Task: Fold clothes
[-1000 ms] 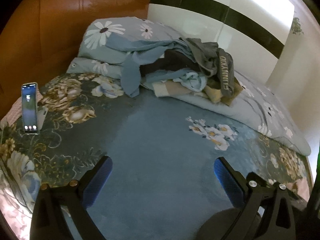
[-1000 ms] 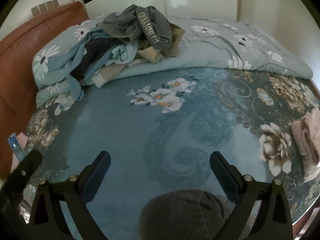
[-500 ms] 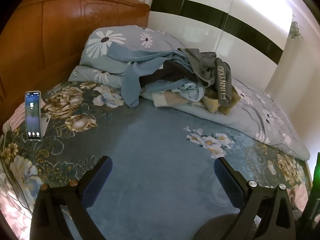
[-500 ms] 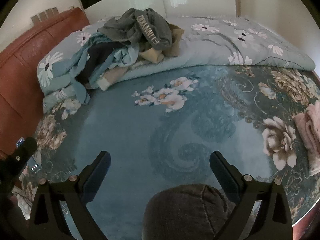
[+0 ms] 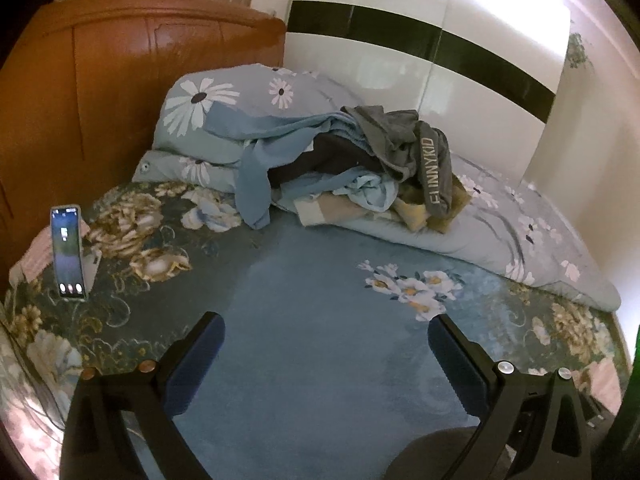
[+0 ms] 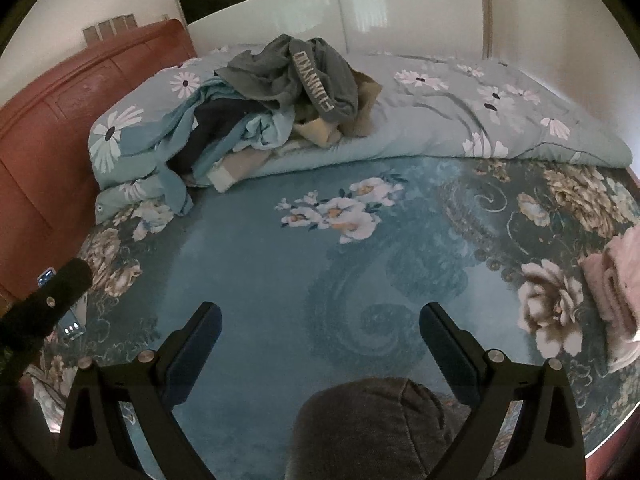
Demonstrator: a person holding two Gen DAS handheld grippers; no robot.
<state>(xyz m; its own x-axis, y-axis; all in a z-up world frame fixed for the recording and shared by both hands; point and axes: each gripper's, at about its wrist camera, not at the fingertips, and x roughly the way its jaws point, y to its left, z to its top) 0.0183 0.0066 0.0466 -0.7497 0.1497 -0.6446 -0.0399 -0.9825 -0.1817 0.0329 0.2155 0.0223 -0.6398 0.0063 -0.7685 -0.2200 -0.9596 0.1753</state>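
Observation:
A heap of unfolded clothes [image 5: 352, 176] [image 6: 276, 108] lies at the far side of the bed, on a light blue flowered quilt [image 5: 512, 232] [image 6: 460, 120]. On top is a grey garment with white lettering [image 5: 432, 160] [image 6: 324, 76]; a light blue piece [image 5: 252, 184] hangs down its left side. My left gripper [image 5: 324, 340] is open and empty over the blue bedspread, well short of the heap. My right gripper [image 6: 320, 328] is also open and empty, above the spread's middle. A folded pink cloth [image 6: 616, 296] lies at the right edge.
A phone [image 5: 68, 252] with a lit screen stands propped at the left, near the wooden headboard [image 5: 100, 92]. The other gripper's black body [image 6: 44, 308] shows at the left in the right wrist view. A dark rounded knee [image 6: 380, 428] is below. White wardrobe doors [image 5: 440, 60] stand behind.
Both grippers have lifted and tilted upward a little, so the heap and quilt sit lower in view and more wall shows. Both stay open; nothing on the bed has moved.

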